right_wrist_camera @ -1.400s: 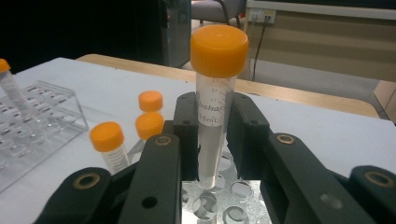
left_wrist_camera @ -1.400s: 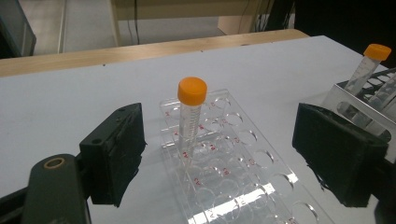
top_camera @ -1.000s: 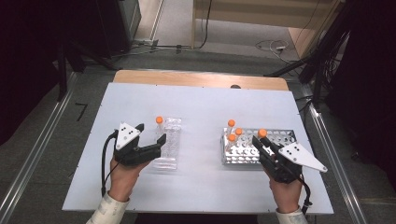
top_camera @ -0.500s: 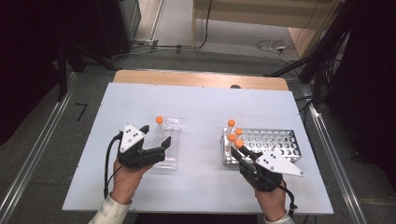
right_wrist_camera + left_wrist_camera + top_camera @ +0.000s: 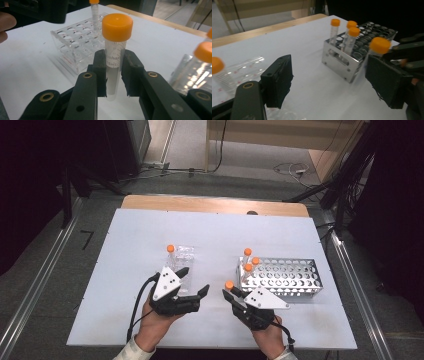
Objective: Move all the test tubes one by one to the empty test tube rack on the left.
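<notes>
The right gripper (image 5: 113,72) is clamping a light, slick plastic tube (image 5: 115,50) just below its cap; the left gripper (image 5: 192,282), empty, has just been narrowing its jaws.

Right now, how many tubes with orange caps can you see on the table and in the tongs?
5. Three orange-capped plastic tubes stand in the perforated metal rack. One stands in the clear plastic rack. One is clamped in the right tongs.

Left gripper (image 5: 195,282) agape, right gripper (image 5: 229,290) clamped
</notes>
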Available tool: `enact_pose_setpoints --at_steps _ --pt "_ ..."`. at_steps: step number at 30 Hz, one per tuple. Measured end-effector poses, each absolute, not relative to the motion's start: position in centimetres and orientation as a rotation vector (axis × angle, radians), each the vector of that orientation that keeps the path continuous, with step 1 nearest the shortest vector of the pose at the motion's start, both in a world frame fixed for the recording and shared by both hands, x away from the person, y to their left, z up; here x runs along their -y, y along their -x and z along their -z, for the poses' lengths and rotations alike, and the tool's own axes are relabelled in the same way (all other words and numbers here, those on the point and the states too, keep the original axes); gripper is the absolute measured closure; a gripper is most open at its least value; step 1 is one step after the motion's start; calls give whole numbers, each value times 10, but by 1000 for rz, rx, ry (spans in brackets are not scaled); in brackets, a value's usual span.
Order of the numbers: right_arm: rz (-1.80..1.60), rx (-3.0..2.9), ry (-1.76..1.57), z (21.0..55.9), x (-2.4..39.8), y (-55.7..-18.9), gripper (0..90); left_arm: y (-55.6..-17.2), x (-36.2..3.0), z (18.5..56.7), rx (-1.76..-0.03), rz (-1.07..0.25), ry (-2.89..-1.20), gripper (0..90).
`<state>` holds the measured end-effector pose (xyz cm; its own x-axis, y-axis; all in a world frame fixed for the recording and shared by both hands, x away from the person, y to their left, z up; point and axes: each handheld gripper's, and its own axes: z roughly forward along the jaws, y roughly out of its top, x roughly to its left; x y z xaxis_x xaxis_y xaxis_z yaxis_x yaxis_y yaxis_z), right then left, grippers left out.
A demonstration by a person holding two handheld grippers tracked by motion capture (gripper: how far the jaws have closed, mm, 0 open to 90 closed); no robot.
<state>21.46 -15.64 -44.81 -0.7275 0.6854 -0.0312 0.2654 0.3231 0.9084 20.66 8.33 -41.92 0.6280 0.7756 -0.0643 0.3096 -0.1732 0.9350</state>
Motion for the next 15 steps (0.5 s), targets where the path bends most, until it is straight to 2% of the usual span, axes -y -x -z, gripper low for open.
enact_pose_setpoints --at_steps 9,15 --pt "-1380 -2229 -808 454 142 -212 722 -201 -65 426 -786 -435 -1773 392" --pt "-1381 -2248 -792 456 136 -210 722 -201 -60 429 -764 -427 -1781 518"
